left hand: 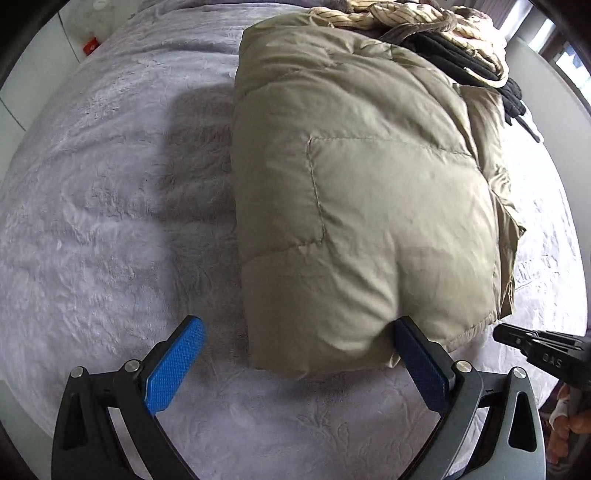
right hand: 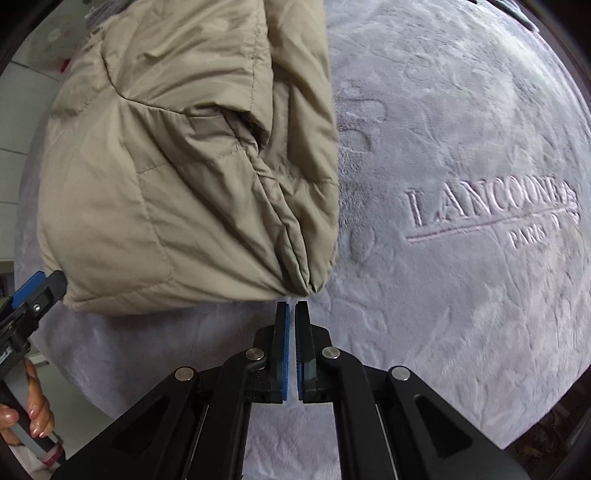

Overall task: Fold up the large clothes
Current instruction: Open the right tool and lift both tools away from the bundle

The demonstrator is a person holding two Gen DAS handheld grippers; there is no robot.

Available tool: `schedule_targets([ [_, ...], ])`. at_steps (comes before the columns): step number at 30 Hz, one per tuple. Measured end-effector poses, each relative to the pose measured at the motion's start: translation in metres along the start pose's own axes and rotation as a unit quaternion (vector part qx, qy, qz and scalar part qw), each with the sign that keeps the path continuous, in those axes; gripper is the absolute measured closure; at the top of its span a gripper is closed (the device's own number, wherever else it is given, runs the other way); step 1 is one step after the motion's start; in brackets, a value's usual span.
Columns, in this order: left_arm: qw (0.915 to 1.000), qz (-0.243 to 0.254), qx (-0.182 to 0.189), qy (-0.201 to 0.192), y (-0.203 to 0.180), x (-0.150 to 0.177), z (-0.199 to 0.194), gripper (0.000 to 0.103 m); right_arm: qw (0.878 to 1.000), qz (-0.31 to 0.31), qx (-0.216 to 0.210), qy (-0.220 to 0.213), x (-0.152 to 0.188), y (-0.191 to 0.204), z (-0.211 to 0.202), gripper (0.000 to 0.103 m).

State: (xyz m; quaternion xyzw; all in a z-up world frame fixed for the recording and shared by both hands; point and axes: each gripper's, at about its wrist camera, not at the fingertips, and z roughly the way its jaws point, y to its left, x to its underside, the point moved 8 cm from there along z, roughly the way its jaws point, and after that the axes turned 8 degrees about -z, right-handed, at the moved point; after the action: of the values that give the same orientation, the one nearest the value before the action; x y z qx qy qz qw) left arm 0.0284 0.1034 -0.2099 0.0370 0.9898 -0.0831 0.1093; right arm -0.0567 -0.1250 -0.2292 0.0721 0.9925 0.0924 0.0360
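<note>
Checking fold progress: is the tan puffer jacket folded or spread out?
Folded: the puffer jacket lies as a compact bundle with layered edges.

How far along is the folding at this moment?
Done: the khaki puffer jacket already lies folded into a compact bundle on the grey blanket. In hand: nothing; the left gripper is open at its near edge, the right gripper shut and empty. Left: the clothes pile behind.

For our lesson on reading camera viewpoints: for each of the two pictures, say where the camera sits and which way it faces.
Left wrist: on the left gripper, facing steeply down at the folded khaki jacket; jaws open, right gripper at the edge.
Right wrist: on the right gripper, facing down at the jacket's corner and the grey blanket; jaws shut, empty; the left hand shows.
Shared: jacket, blanket, each other's gripper.
</note>
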Motion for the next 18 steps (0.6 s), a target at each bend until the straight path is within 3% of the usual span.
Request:
schedule_targets([
  [9, 0.9992, 0.029, 0.027, -0.001, 0.008, -0.006, -0.018, 0.001, 0.999, 0.033, 0.005, -0.043, 0.03, 0.029, -0.032, 0.099],
  [18, 0.9988, 0.028, 0.029, -0.03, 0.013, -0.012, -0.056, 0.001, 0.998, -0.013, 0.006, -0.064, 0.019, 0.066, -0.067, 0.099],
])
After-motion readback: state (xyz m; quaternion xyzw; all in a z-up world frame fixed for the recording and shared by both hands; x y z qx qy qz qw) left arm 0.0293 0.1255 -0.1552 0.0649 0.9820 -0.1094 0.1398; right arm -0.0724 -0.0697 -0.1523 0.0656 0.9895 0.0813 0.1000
